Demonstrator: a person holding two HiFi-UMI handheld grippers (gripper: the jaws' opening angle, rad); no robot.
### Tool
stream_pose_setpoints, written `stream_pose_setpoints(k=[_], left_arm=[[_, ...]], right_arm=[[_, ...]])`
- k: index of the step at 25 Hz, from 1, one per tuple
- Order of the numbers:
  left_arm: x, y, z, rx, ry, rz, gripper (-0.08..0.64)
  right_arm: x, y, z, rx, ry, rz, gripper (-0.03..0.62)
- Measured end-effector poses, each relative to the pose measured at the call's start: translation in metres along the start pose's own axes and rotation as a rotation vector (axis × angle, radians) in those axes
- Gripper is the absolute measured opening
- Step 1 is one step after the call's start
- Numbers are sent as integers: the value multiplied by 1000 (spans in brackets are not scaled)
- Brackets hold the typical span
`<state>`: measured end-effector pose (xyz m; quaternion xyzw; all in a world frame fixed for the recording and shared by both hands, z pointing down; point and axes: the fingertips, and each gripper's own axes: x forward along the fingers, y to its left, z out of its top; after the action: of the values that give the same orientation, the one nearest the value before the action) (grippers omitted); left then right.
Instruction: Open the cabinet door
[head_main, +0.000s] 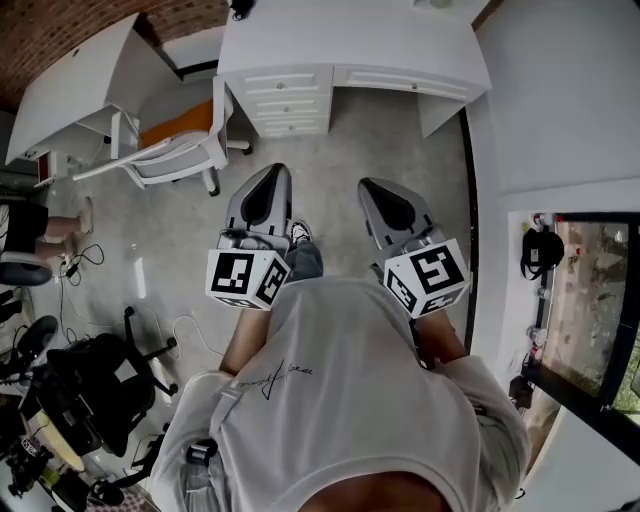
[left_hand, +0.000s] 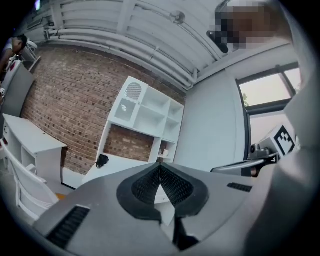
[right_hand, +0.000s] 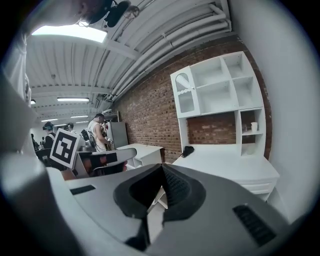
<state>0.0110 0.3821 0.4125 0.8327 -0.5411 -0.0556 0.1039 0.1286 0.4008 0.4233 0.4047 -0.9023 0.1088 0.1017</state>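
The white shelf unit (right_hand: 220, 85) stands on a white desk (right_hand: 225, 165) against the brick wall. Its small cabinet door (right_hand: 183, 95), with an arched vent, is at the upper left and looks closed; in the left gripper view the door (left_hand: 131, 97) appears tilted. From the head view only the desk top (head_main: 350, 40) and its drawers (head_main: 290, 100) show. My left gripper (head_main: 270, 176) and right gripper (head_main: 378, 190) are held side by side over the floor, well short of the desk. Both are shut with nothing between the jaws, as seen up close on the left gripper (left_hand: 160, 166) and right gripper (right_hand: 162, 168).
A white chair (head_main: 180, 150) stands left of the desk, beside a second white desk (head_main: 70, 90). A black object (right_hand: 187, 150) and a cup (right_hand: 254, 126) sit on the unit. A white wall (head_main: 560, 90) runs along the right. A black office chair (head_main: 100, 385) and cables lie at lower left. People (right_hand: 97, 132) stand far off.
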Motion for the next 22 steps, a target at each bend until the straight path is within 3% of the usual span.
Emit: stream_pose_setpoints(k=[5,10,18,22], left_arm=[[26,45,12,37,4,8,15],[42,82,11,-4,30,-16,15],[66,118,6,-10,77,-14,15],[85,124,11,40,67,-15,15]], right_arm=[[56,2,16,26,28,35,23],[98,16,26,-10,55,112,23],[131,6,24,-50,93,58,23],[147,-8,29,-59,82,48,23]])
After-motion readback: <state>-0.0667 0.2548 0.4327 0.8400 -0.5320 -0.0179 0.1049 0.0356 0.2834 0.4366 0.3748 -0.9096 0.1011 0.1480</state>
